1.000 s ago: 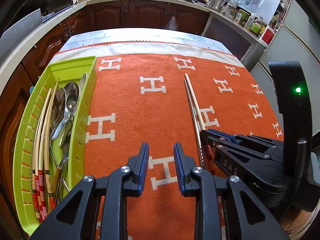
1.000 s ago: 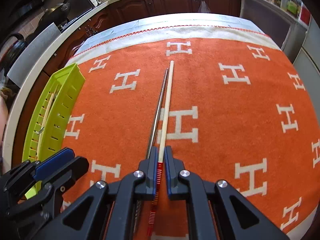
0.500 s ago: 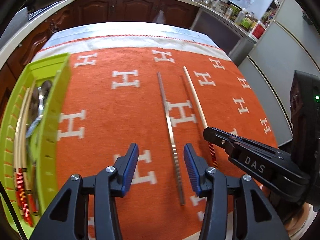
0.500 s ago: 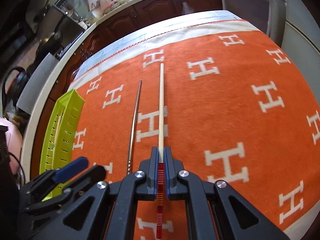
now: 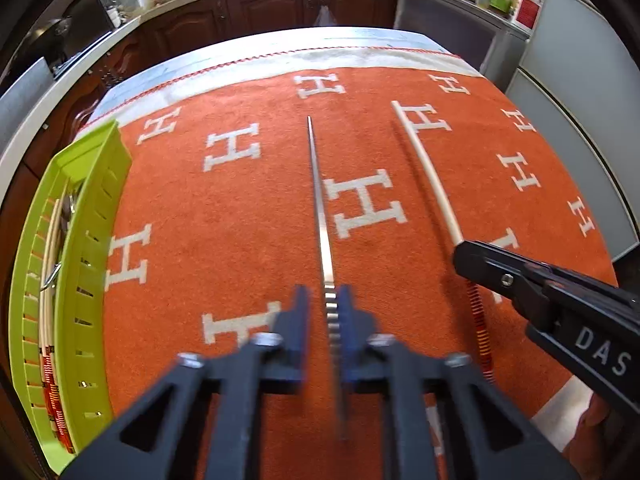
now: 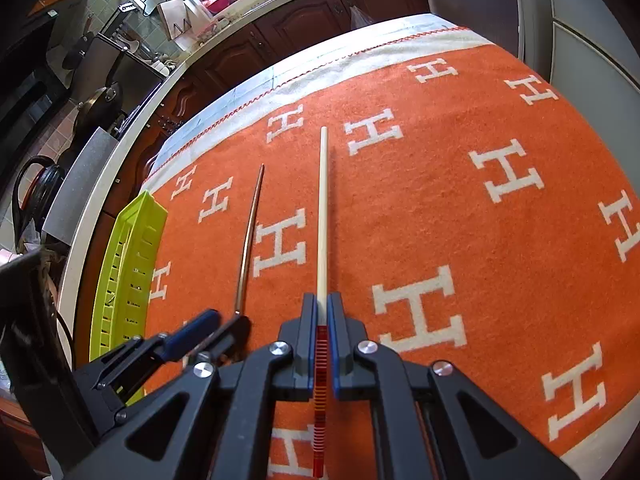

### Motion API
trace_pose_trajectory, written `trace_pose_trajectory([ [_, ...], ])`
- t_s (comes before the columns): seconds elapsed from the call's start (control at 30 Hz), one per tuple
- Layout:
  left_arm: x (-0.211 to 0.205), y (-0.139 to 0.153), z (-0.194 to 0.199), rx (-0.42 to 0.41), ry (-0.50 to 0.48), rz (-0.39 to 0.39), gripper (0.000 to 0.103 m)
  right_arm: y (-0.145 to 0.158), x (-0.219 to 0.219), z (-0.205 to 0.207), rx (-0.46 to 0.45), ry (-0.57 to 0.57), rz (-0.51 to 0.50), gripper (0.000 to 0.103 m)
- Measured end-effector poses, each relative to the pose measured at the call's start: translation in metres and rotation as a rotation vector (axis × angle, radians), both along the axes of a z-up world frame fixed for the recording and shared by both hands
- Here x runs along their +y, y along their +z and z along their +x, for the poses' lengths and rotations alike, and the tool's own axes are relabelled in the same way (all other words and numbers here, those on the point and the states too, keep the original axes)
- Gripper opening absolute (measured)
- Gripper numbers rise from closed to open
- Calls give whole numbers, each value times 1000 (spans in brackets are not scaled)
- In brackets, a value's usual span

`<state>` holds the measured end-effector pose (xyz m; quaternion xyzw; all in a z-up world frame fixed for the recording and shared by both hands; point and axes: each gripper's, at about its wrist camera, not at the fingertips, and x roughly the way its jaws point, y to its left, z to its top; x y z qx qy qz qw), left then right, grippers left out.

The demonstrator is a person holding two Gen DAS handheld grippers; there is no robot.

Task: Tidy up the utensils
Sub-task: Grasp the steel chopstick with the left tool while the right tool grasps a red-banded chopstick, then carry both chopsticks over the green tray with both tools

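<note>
My right gripper (image 6: 321, 312) is shut on a pale wooden chopstick (image 6: 322, 216) with a red-striped handle and holds it over the orange cloth; it also shows in the left wrist view (image 5: 424, 164). A metal chopstick (image 5: 319, 196) lies on the cloth, its ridged handle between the fingers of my left gripper (image 5: 325, 304), whose jaws stand narrowly apart around it, blurred. The metal chopstick also shows in the right wrist view (image 6: 250, 240). The green utensil tray (image 5: 94, 240) sits at the left edge, holding chopsticks and spoons.
The orange cloth (image 5: 240, 216) with white H marks covers the table. The right gripper's body (image 5: 560, 304) shows at the right of the left wrist view. Kitchen counters and cabinets (image 5: 280, 12) lie beyond the far edge.
My right gripper has lifted the wooden chopstick away from the metal one. My left gripper moved right and forward, bracketing the metal chopstick's handle, and its jaws have narrowed.
</note>
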<state>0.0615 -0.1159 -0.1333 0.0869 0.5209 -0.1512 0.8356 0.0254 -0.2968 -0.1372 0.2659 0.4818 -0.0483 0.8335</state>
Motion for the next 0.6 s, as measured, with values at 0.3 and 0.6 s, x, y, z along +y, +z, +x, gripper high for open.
trace_pose_trajectory([
  [0.3,16,7,-5,-22,11,-65,4,4,6,-1,-11,15,23,6],
  [0.6,51,52,-15,-153,58,-118,4,25,27,1,-56,55,30,5],
])
